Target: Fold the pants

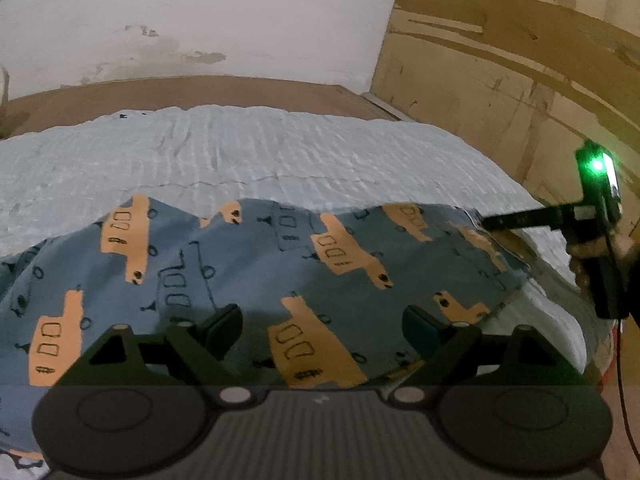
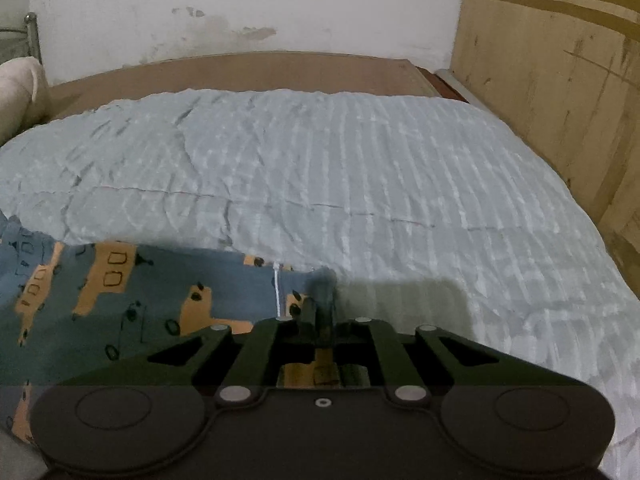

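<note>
Blue pants (image 1: 248,264) printed with orange cars lie spread on a light blue bedspread (image 1: 260,152). My left gripper (image 1: 322,326) hovers low over the cloth, jaws wide apart with nothing between them. At the pants' right edge my right gripper (image 1: 486,222), held by a hand, pinches the slightly raised hem. In the right wrist view the pants (image 2: 140,300) fill the lower left, and my right gripper (image 2: 323,284) is shut on their corner beside a white cord (image 2: 277,292).
A brown headboard (image 2: 260,68) and a stained white wall (image 2: 240,4) stand behind the bed. A wooden panel (image 2: 540,72) rises along the bed's right side. A cream cushion (image 2: 18,88) sits at the far left. Bare bedspread (image 2: 400,184) stretches beyond the pants.
</note>
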A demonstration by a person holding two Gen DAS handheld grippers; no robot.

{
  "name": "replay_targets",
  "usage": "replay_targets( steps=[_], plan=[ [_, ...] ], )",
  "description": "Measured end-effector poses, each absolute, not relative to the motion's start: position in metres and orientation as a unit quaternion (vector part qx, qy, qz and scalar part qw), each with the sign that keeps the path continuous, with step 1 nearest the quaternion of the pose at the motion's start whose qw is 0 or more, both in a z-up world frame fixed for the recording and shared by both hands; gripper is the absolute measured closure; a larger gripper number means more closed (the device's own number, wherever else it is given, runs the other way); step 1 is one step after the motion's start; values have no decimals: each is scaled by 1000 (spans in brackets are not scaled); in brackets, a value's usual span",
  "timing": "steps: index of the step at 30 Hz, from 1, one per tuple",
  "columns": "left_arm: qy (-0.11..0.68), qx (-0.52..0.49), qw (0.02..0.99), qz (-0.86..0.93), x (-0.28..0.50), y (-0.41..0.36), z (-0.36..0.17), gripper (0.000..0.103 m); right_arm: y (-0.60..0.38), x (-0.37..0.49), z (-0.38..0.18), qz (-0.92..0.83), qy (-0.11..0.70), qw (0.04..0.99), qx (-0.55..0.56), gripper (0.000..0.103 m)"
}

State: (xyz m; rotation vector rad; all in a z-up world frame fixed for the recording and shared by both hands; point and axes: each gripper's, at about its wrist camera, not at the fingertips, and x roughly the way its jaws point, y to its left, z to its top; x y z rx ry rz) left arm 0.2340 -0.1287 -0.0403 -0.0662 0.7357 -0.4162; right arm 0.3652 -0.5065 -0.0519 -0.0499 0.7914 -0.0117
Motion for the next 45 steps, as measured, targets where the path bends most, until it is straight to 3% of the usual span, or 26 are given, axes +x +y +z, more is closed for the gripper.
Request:
replay_targets(
  steps=[3,8,12,13,17,19,24,27,36,45],
  plan=[
    [354,-38,914,-192,236,-123,-37,12,-510,363,-48,-17,383,923,-28,96],
    [349,-53,919,-175,235,-107,-30,11,-520,349,-37,-33,369,929,-2,72],
    [342,-60,926,-147,233,-91,-22,5,-511,326,-41,-27,369,929,12,31],
    [341,-60,929,-135,232,-85,-20,4,-507,321,-45,-31,373,927,6,25],
    [341,-64,933,-95,226,-59,-18,2,-503,309,-63,-97,379,920,-25,17],
    [341,-68,935,-73,221,-41,-17,2,-505,302,-66,-126,367,921,-32,7],
    [334,-74,939,-23,207,2,-16,0,-484,290,-51,-141,330,933,-35,7],
    [332,-83,939,3,204,26,-16,0,-456,281,-39,-84,307,948,-20,1],
    [324,-87,940,67,205,94,-15,0,-334,278,-28,139,288,947,-16,1],
    [322,-63,943,-52,274,77,4,0,-268,311,-44,203,315,927,-31,1]
  ],
)
